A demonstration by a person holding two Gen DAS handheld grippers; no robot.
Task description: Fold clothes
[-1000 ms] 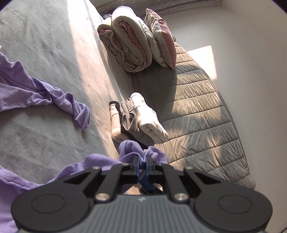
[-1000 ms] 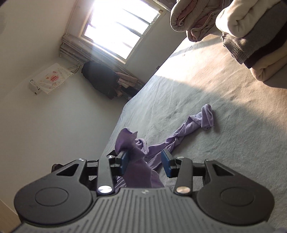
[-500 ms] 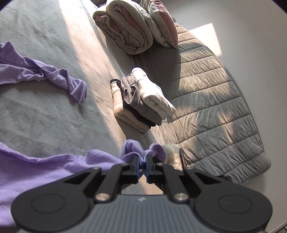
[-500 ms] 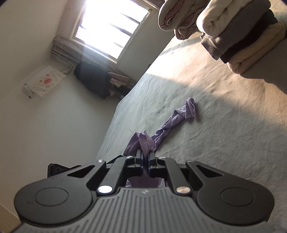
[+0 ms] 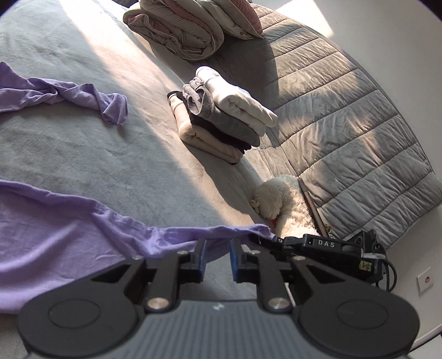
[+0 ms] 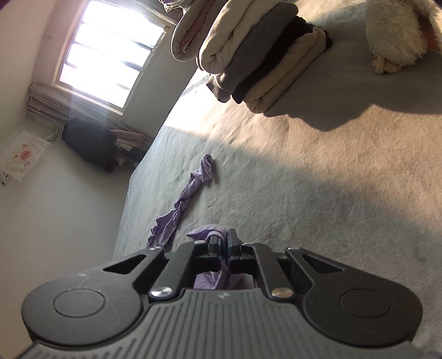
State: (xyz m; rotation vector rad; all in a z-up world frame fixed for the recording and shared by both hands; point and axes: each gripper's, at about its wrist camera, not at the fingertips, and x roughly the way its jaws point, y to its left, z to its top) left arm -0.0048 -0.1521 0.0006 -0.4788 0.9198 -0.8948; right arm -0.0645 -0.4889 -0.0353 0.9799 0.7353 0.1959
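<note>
A purple garment [image 5: 55,229] lies spread on the grey bed sheet [image 5: 110,154], with one twisted sleeve [image 5: 83,96] stretched out to the left. My left gripper [image 5: 216,258] is open just above the garment's near edge, with the cloth lying loose between the blue pads. My right gripper [image 6: 223,243] is shut on a bunched corner of the purple garment [image 6: 210,232]. The twisted sleeve [image 6: 190,190] also shows beyond it in the right wrist view.
A stack of folded clothes [image 5: 221,116] sits by the quilted grey headboard [image 5: 345,110]. A rolled duvet and pillow [image 5: 190,24] lie further back. A white plush toy [image 5: 284,204] lies close by on the right. A window [image 6: 110,55] and white walls show.
My left gripper has opened and let go of the purple edge, which now lies flat. My right gripper shut on the garment's corner and moved nearer the folded stack.
</note>
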